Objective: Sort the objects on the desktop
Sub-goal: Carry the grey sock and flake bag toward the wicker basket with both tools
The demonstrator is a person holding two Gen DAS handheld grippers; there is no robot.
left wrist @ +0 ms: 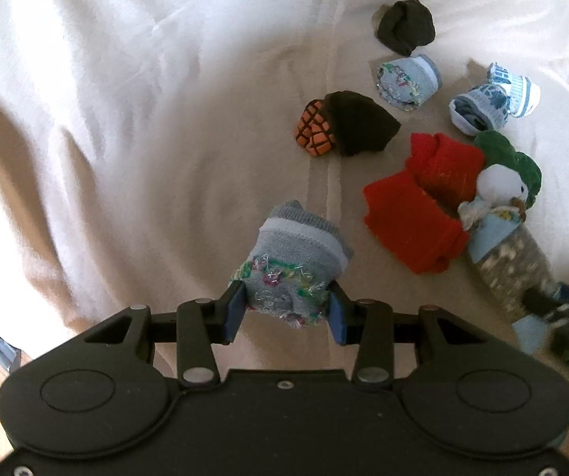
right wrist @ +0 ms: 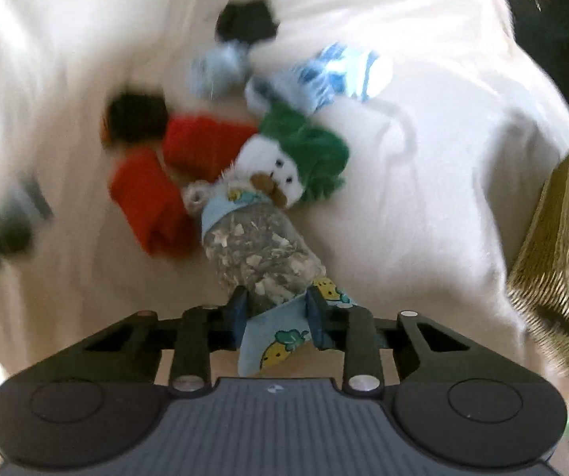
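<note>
My left gripper (left wrist: 286, 311) is shut on a rolled grey-blue sock with glittery stitching (left wrist: 296, 254), held over the white cloth (left wrist: 125, 119). My right gripper (right wrist: 274, 309) is shut on a grey speckled sock with a light blue cartoon cuff (right wrist: 260, 254); this sock also shows in the left wrist view (left wrist: 510, 265). Its far end lies against a green and white plush sock (right wrist: 300, 158) and a red sock bundle (right wrist: 153, 194). The right wrist view is blurred by motion.
On the cloth lie a black sock ball (left wrist: 405, 25), a matching grey-blue roll (left wrist: 407, 81), a blue and white patterned pair (left wrist: 494, 97), and a black and orange roll (left wrist: 344, 125). A gold striped object (right wrist: 550, 246) sits at the right.
</note>
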